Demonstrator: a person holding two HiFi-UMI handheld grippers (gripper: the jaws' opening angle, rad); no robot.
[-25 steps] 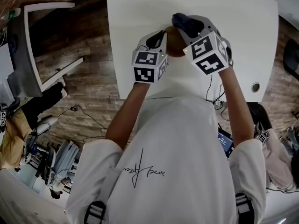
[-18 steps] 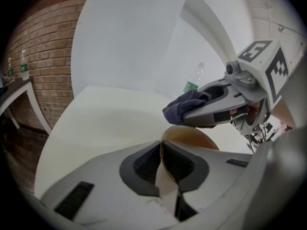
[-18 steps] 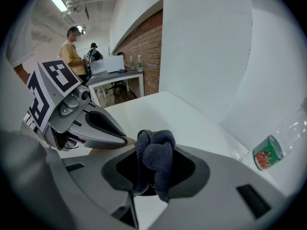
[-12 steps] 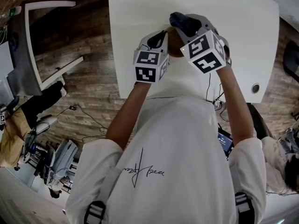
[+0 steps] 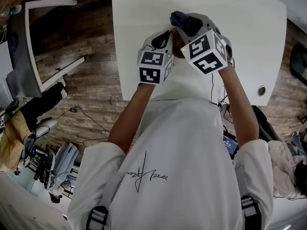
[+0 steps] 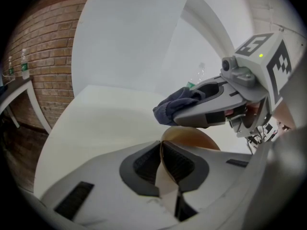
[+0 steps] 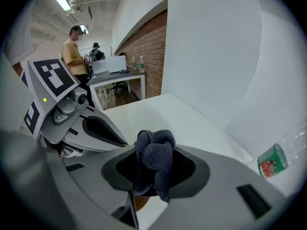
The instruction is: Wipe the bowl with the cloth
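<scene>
My left gripper [image 6: 162,164] has stayed put, jaws clamped on the rim of the brown bowl [image 6: 192,137] over the white table [image 5: 139,13], at twelve o'clock from me. My right gripper [image 7: 153,181], pinching the dark cloth [image 7: 154,159], has crept toward ten o'clock above the bowl. In the head view both grippers hide nearly all of the bowl.

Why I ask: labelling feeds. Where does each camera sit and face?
Head view: on the head, facing steeply down at the table; arms and torso show.
Left gripper view: on the left gripper, along jaws gripping the bowl.
Right gripper view: on the right gripper, along jaws gripping the cloth.
Shared: all three show the cloth.
</scene>
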